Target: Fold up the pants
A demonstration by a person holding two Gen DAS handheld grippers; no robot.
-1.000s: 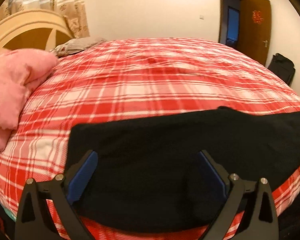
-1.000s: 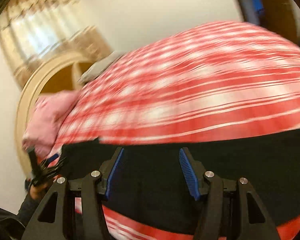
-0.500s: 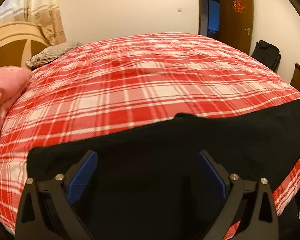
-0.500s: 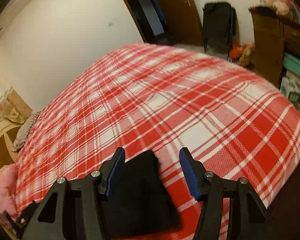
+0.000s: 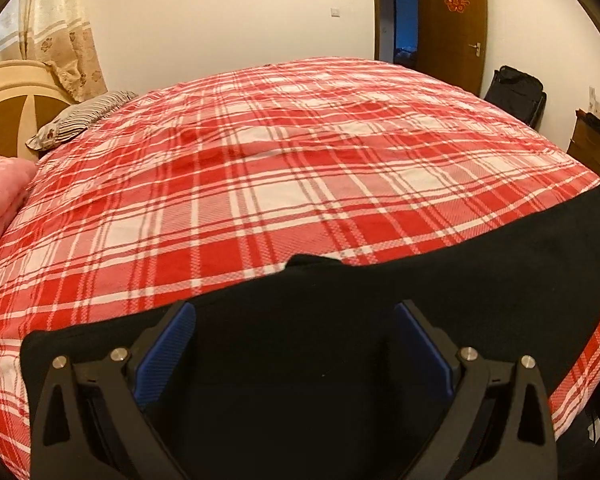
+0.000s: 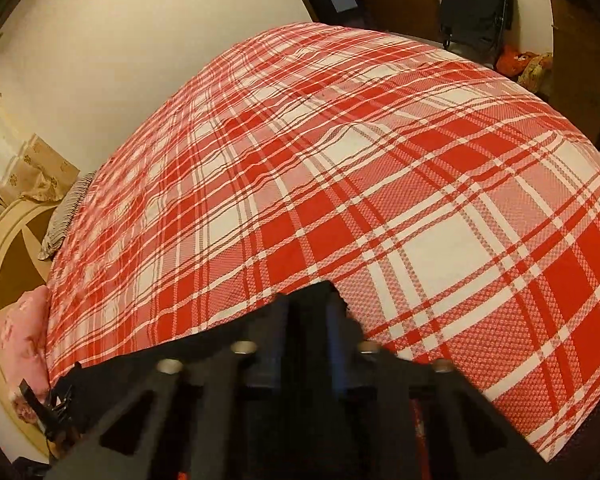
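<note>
A: Where are we looking from?

B: We see from two grippers held over a bed (image 5: 300,184) with a red and white plaid cover. In the left view the black pants (image 5: 460,288) lie flat along the near edge of the bed, stretching from lower left to far right.

A: What is our left gripper (image 5: 296,344) doing?

B: It sits low over the pants with its two blue-padded fingers (image 5: 166,356) spread wide apart. Black cloth fills the space between them, and nothing is pinched. We cannot tell whether the fingers touch the cloth.

A: And our right gripper (image 6: 306,312)?

B: In the right view it is blurred. Its fingers stand close together, and a black corner of the pants (image 6: 320,290) rises to a peak at their tips. It looks clamped on that corner, though the blur hides the contact. From there the dark cloth runs down and left toward the bed's edge.

A: What else is around us?

B: At the left a pink blanket (image 5: 0,196) touches the bed's side, and a striped pillow (image 5: 80,118) lies near a pale curved headboard (image 5: 12,96). Patterned curtains (image 5: 64,40) hang behind it. Across the room a brown door (image 5: 452,24) stands open, with a black bag (image 5: 516,92) on the floor beside it and a wooden dresser (image 5: 592,144) at the far right. In the right view, the other gripper shows small at the lower left corner.
</note>
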